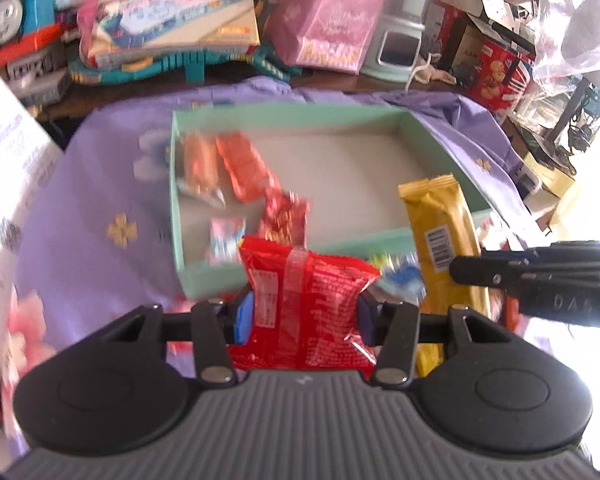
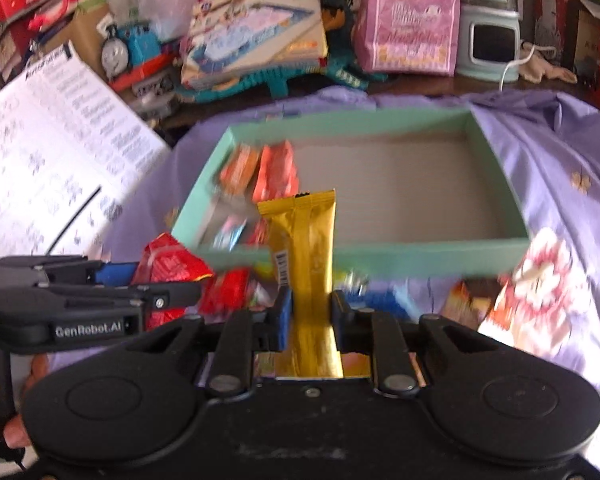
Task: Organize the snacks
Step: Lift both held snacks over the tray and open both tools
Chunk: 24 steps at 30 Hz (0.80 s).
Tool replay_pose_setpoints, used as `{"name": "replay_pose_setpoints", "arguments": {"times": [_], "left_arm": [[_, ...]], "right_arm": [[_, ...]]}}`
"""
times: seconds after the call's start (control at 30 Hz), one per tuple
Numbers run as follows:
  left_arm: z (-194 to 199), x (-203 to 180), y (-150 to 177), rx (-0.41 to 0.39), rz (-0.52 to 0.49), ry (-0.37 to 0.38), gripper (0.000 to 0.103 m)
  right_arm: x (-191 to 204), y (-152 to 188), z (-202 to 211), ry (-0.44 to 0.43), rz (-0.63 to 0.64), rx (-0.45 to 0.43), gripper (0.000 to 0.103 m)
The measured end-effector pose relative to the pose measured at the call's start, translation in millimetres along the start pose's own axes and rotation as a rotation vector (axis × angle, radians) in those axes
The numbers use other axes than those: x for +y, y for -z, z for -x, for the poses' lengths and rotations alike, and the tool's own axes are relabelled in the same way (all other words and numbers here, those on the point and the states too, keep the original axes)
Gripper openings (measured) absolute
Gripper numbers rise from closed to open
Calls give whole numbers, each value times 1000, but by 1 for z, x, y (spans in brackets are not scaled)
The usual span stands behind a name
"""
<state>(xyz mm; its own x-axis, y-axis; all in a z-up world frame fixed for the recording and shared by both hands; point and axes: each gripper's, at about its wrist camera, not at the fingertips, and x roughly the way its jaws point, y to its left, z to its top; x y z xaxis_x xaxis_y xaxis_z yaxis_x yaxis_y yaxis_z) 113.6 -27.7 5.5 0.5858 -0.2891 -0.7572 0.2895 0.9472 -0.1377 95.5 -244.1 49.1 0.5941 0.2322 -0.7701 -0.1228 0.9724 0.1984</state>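
Observation:
My left gripper [image 1: 306, 314] is shut on a red snack packet [image 1: 304, 304], held just in front of the near wall of the mint-green box [image 1: 280, 116]. My right gripper [image 2: 310, 316] is shut on a long gold snack bar [image 2: 304, 240], upright before the same box [image 2: 420, 258]. The box holds several small snacks at its left end, among them two orange packets [image 1: 240, 164] and a red one [image 1: 284, 216]. The left gripper and red packet [image 2: 168, 268] show at the left of the right wrist view; the gold bar [image 1: 440, 232] shows in the left wrist view.
Loose snacks, blue [image 2: 376, 296] and orange [image 2: 468, 300], lie on the purple floral cloth [image 2: 560, 168] before the box. A printed paper sheet [image 2: 52, 152] lies at the left. Toys, a pink bag [image 2: 408, 16] and boxes crowd the far side.

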Motion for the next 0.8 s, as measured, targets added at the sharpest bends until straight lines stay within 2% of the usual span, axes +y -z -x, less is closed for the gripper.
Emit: {"name": "replay_pose_setpoints", "arguments": {"times": [0.2,0.47,0.8], "left_arm": [[-28,1,-57,-14,-15,-18,49],[-109,-5,-125,21,-27,-33,49],[-197,6,-158,78,1,-79,50]], "right_arm": [[-23,-49,-24,11,-48,-27,20],[-54,-101,-91,14,-113,12,20],[-79,-134,-165,-22,-161,88,20]]}}
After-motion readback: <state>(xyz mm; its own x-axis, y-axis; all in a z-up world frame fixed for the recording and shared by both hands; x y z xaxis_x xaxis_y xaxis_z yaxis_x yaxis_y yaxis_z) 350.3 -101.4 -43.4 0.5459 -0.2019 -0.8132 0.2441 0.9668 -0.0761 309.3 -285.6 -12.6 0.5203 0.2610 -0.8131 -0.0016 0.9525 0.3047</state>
